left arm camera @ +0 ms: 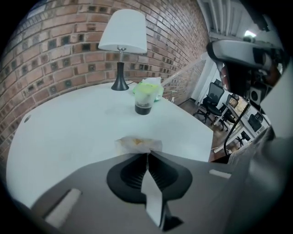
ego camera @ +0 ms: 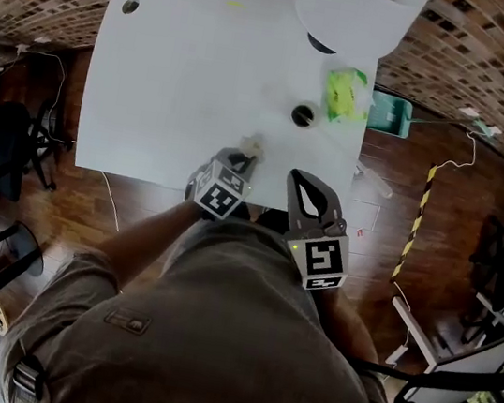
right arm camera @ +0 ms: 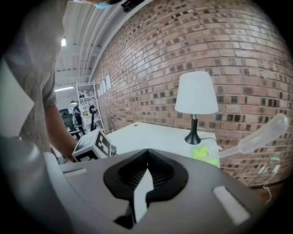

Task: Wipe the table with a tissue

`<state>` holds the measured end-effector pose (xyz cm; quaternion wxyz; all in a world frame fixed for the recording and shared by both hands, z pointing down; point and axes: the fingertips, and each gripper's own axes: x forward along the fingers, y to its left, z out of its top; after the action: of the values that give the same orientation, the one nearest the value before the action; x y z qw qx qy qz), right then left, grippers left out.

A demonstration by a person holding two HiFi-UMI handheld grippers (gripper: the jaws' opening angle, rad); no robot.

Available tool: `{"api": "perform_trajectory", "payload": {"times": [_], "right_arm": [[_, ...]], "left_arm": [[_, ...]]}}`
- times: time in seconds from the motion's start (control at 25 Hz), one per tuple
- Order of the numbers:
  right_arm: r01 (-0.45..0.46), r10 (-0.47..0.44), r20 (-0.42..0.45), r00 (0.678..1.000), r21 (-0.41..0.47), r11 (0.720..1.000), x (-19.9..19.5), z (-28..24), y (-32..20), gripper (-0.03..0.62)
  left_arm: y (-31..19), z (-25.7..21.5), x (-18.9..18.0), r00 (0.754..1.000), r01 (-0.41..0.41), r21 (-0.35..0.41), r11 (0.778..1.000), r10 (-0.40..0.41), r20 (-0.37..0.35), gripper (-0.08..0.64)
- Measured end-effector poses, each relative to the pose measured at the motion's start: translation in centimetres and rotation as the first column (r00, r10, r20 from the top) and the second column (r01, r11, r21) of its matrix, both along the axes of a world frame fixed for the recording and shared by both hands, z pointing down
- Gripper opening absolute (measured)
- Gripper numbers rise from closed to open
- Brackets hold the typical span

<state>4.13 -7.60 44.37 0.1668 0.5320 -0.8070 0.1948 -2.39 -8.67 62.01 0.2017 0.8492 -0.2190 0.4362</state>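
**Tissue held at table edge**

The crumpled tissue (left arm camera: 137, 144) sits on the white table (ego camera: 178, 70), near its front edge. My left gripper (left arm camera: 147, 154) pinches it tight. My right gripper (right arm camera: 146, 151), close beside, is closed on nothing.

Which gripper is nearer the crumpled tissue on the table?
Left. The left gripper is shut on the tissue at the near edge of the table; the right gripper, shut and empty, hangs apart to the tissue's right.

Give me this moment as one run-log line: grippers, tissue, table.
left gripper: shut on tissue | right gripper: shut, empty | tissue: crumpled, stained, at table near edge
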Motion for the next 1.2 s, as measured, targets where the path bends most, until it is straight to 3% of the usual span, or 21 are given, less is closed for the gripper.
{"api": "perform_trajectory", "payload": {"times": [0.24, 0.64, 0.68, 0.76, 0.84, 1.04, 1.2], "right_arm": [[0.016, -0.016, -0.003, 1.0, 0.012, 1.0, 1.9, 0.0, 1.6, 0.011], [0.063, -0.063, 0.004, 0.998, 0.028, 0.998, 2.6, -0.2, 2.9, 0.011], [0.064, -0.064, 0.004, 0.998, 0.032, 0.997, 2.7, -0.3, 3.0, 0.011], [0.07, -0.07, 0.004, 0.998, 0.037, 0.997, 2.8, -0.3, 3.2, 0.011], [0.086, -0.086, 0.007, 0.996, 0.038, 0.996, 2.8, -0.4, 3.4, 0.011], [0.128, -0.13, 0.024, 0.991, 0.059, 0.99, 3.0, -0.3, 4.1, 0.011], [0.168, -0.172, 0.042, 0.984, 0.068, 0.983, 3.3, -0.3, 5.0, 0.011]], "left_arm": [[0.8, 0.6, 1.4, 0.999, 0.029, 0.017, 0.999, -0.03, 0.022, 0.012], [1.2, 1.3, 0.6, 0.993, 0.113, 0.034, 0.993, -0.114, 0.039, 0.021], [1.5, 1.4, 0.7, 0.994, 0.105, 0.02, 0.994, -0.105, 0.038, 0.054], [2.2, 1.6, 0.8, 0.996, 0.086, -0.009, 0.996, -0.086, 0.039, 0.214], [2.6, 1.6, 0.6, 0.995, 0.09, -0.017, 0.996, -0.09, 0.048, 0.232], [2.8, 0.2, -0.3, 0.983, 0.179, 0.05, 0.983, -0.181, 0.037, 0.233], [3.0, -2.7, -1.2, 0.963, 0.27, 0.145, 0.952, -0.268, -0.031, 0.207]]}}
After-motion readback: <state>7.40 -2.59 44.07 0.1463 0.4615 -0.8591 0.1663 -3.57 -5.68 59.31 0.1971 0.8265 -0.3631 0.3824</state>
